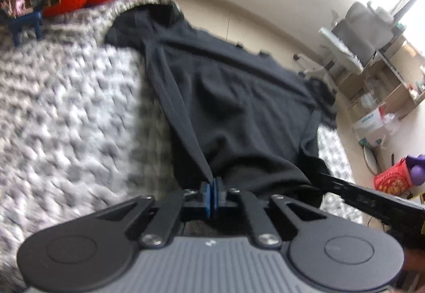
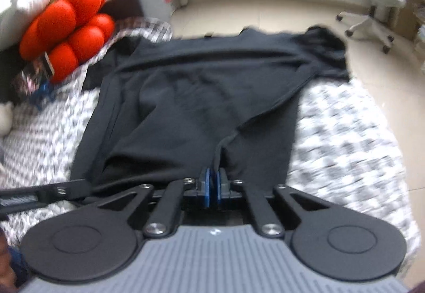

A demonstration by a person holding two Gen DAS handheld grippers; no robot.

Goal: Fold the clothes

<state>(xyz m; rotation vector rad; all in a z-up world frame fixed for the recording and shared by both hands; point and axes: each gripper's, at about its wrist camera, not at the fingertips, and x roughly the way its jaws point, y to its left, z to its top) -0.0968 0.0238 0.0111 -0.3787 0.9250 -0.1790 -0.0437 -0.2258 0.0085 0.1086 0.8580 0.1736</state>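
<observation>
We have the black shirt spread out ahead of both tools on the grey-and-white knitted blanket, and both tools are on its near hem. Our left gripper has its blue pads pressed together, with a taut fold of the dark cloth running up and away from the tips, so it has the hem pinched. From there the shirt stretches forward and to the right of the tool, its far end reaching the blanket's edge.

Over on the other side, our right gripper is closed just as tightly, blue pads clamped on a gathered ridge of the same hem. The shirt lies straight ahead of it, body flat, sleeves out to either side at the far end. The left tool's black body pokes in from the left of this view, just beside the hem.

Beyond the shirt's far left corner sits an orange bobbled cushion, well clear of both tools. Off the bed, past the far right sleeve, a white office chair stands on the pale floor.
</observation>
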